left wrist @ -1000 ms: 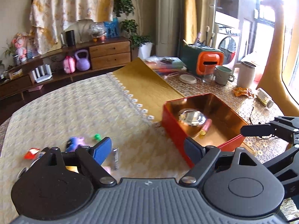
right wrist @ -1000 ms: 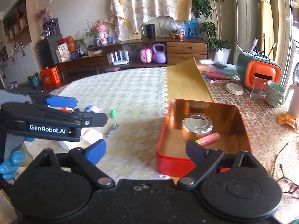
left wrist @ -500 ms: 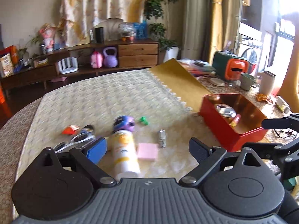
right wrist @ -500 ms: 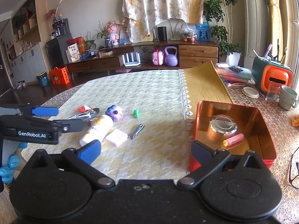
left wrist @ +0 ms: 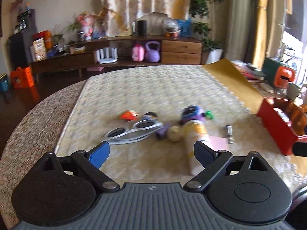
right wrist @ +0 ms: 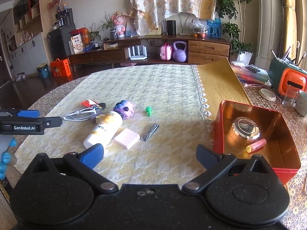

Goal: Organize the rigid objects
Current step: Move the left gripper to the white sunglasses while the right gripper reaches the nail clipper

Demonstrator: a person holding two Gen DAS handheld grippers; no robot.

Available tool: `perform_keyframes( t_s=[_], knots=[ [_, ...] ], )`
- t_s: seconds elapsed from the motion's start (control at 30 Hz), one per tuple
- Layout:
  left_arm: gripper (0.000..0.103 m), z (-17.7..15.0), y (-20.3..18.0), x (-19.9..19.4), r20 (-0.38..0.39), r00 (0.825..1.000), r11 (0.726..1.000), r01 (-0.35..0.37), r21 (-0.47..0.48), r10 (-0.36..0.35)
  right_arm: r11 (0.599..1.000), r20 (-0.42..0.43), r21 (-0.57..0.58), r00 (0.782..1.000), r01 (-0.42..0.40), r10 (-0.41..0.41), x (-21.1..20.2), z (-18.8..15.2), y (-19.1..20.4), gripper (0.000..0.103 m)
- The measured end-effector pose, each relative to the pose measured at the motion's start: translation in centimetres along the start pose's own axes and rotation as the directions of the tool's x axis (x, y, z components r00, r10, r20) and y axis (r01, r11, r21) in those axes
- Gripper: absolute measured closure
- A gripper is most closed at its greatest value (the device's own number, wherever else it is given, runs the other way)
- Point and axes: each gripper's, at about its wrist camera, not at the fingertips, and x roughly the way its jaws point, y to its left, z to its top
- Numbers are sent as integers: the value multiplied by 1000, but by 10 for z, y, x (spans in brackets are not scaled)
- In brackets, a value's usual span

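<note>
Your left tool (left wrist: 151, 152) hovers level over the desk's (right wrist: 163, 88) near-left edge, fingers spread and empty. Your right tool (right wrist: 149, 153) sits likewise, spread wide. The white bottle (right wrist: 104, 129), pink block (right wrist: 127, 138) and nail clipper (right wrist: 150, 132) lie mid-desk; the red box (right wrist: 255, 140) rests near the right edge.
</note>
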Motion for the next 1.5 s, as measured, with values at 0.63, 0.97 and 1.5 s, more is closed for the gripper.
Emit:
perform_keyframes(
  t_s=[0.63, 0.97, 1.5],
  knots=[
    [8, -9, 46, 95, -73, 986, 988, -152, -36, 149, 998, -67, -59, 998, 9, -13, 75, 14, 4, 5],
    [8, -7, 53, 119, -78, 981, 981, -183, -60, 178, 997, -85, -56, 995, 43, -48, 114, 28, -2, 20],
    [11, -1, 54, 134, -67, 987, 983, -150, -111, 143, 996, -155, -12, 984, 91, -92, 164, 27, -6, 60]
  ],
)
